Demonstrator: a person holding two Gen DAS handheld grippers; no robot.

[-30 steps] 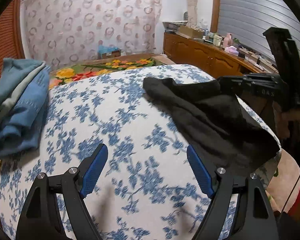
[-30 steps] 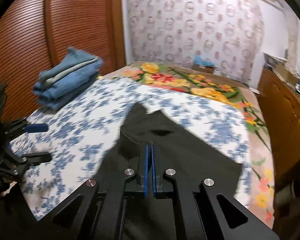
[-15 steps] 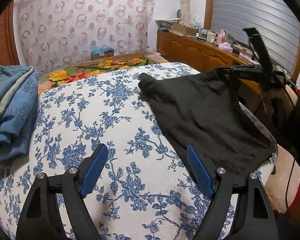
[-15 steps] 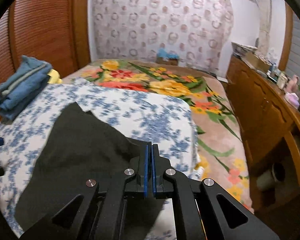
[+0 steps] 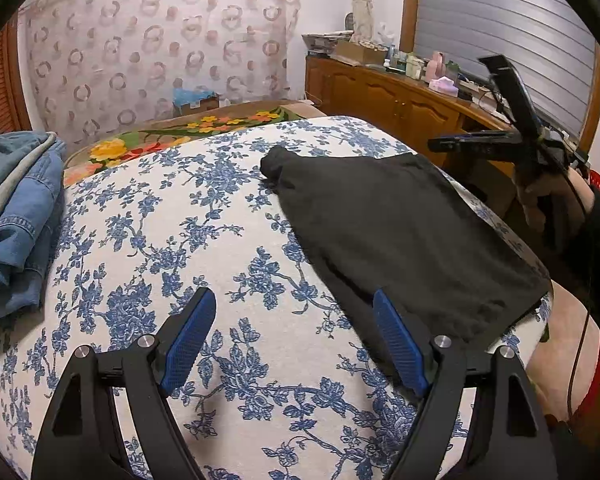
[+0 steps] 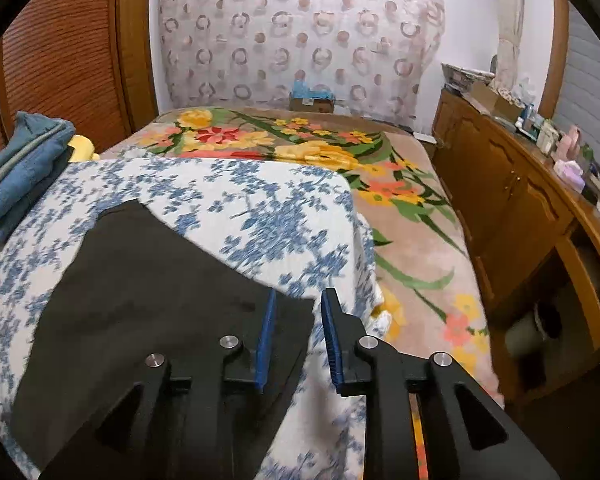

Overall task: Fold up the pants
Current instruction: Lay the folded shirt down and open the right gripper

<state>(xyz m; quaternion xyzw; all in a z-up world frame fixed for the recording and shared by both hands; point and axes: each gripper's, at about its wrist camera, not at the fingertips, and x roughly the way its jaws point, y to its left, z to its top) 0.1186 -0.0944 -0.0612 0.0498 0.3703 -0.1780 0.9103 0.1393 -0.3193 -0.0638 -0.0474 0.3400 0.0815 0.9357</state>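
Pants: the black pants (image 5: 404, 240) lie spread flat on the bed's blue-flowered sheet (image 5: 204, 240), toward its right side as the left wrist camera sees it. One end is bunched into a small lump near the middle of the bed; the opposite edge reaches the bed's edge and hangs slightly over it.

Left hand-held gripper: the left hand-held gripper (image 5: 296, 340) hovers over the bare sheet with its blue pads spread wide and nothing between them. The right pad (image 5: 400, 344) appears over the near edge of the pants; whether it touches the cloth cannot be told.

Right hand-held gripper: the right hand-held gripper (image 6: 298, 340) has its blue pads parted by a narrow gap, with no cloth caught between them. It sits over the corner of the pants nearest the bed edge. In the left wrist view it (image 5: 440, 145) is raised beside the bed, held in the person's hand (image 5: 548, 200), clear of the pants.

Bed: the sheet covers the near part; a flowered blanket (image 6: 380, 184) in yellow, red and green covers the rest.

Folded clothes: a stack of denim and blue clothes (image 5: 16, 216) rests at the left edge of the bed, well apart from the pants.

Room: a wooden cabinet (image 6: 512, 208) with small items on top stands along the right wall.
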